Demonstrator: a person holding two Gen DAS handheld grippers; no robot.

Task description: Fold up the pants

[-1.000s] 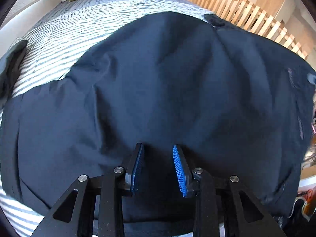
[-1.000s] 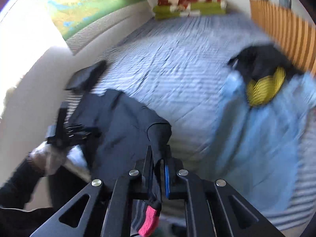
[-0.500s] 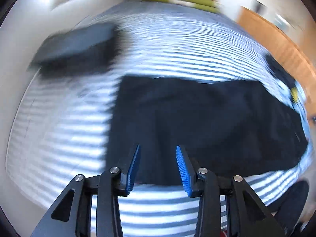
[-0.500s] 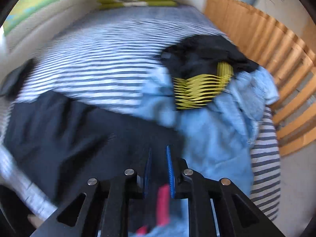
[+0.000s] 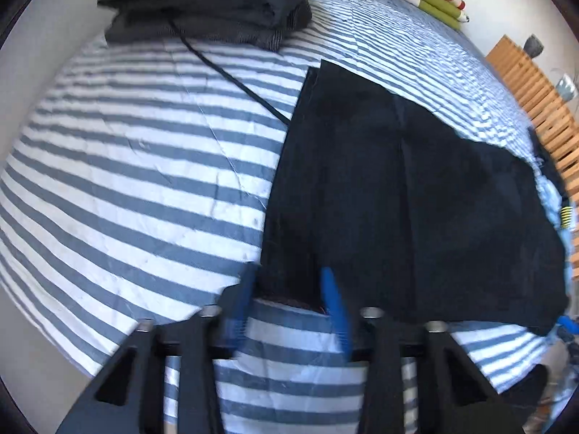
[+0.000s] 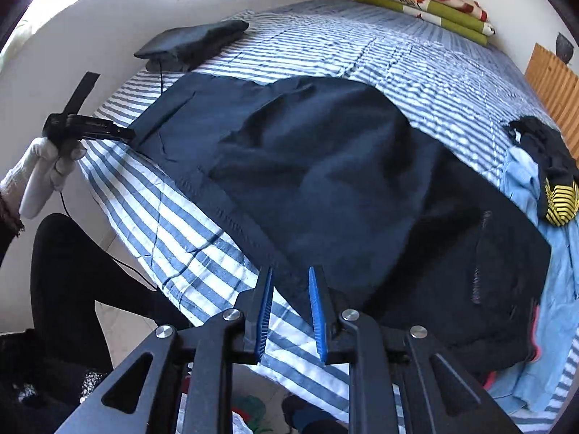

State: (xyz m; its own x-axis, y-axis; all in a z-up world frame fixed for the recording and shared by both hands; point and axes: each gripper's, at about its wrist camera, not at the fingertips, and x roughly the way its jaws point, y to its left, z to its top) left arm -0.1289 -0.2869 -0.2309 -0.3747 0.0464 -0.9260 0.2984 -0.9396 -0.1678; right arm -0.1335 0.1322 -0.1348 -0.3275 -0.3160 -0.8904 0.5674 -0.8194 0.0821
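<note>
While the dark pants (image 6: 325,188) are spread on the striped bed (image 5: 126,181) and both the left gripper (image 5: 289,300) and right gripper (image 6: 289,303) are held apart, empty, bedsheet could be pinched with the hem.

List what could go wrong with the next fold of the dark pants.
A raised bulge in the dark pants may get creased in. The black cable from the folded grey stack meets their edge and could be caught. The right side overlaps light blue clothing, which could drag along.
</note>
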